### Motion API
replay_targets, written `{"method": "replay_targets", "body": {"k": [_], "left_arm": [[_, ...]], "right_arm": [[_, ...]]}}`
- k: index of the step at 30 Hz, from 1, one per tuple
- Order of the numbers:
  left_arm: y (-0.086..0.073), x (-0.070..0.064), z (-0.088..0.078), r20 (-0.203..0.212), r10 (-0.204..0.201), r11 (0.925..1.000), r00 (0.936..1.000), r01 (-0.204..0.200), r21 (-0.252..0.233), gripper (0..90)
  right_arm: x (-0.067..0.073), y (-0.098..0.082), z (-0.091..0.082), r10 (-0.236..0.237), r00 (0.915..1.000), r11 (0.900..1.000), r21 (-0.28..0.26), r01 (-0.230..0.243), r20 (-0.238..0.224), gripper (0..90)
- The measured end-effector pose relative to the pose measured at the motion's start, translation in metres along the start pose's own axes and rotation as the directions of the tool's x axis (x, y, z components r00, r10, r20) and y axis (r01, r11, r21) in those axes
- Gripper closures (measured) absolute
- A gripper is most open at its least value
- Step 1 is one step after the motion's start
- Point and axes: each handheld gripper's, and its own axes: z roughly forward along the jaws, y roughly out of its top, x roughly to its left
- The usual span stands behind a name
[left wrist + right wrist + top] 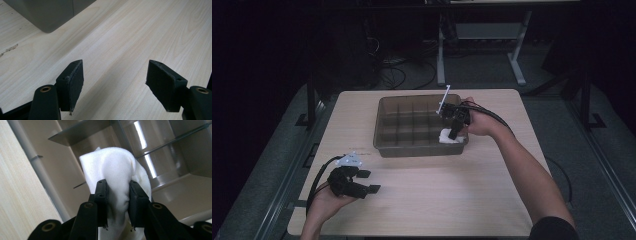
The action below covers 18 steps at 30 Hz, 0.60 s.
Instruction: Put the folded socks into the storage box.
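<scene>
Currently the right tongs (117, 195) grip a white cloth (117, 167), pads pressed on its folds, inside the near right compartment of the bin (384, 145). Left tongs (115, 85) rest released over the desk (150, 30).

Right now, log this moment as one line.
right gripper: shut on white cloth | over divided bin, near-right compartment | left gripper: open, idle

No readable text, label, brand or number is showing on anything here, though the dim high view may be hiding small print.
</scene>
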Motion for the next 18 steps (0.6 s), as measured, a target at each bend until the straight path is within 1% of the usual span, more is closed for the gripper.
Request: {"method": "replay_targets", "body": {"k": [10, 12, 18], "left_arm": [[0.0, -0.0002, -0.0001, 0.003, 0.005, 1.0, 1.0, -0.005, 0.006, 29.8], [0.0001, -0.0002, 0.0005, 0.001, 0.007, 1.0, 1.0, -0.007, 0.005, 29.5], [0.0003, -0.0017, 0.0012, 0.005, 0.001, 1.0, 1.0, -0.001, 0.006, 28.9]], "right_arm": [[-0.0004, 0.0002, 0.0052, 0.008, 0.9999, 1.0, 0.011, -0.008, 0.007, 72.0], [0.0004, 0.0004, 0.0061, 0.001, 0.9999, 1.0, 0.014, -0.001, 0.015, 72.0], [0.0002, -0.0004, 0.0096, 0.001, 0.9997, 1.0, 0.021, -0.002, 0.026, 72.2]]}}
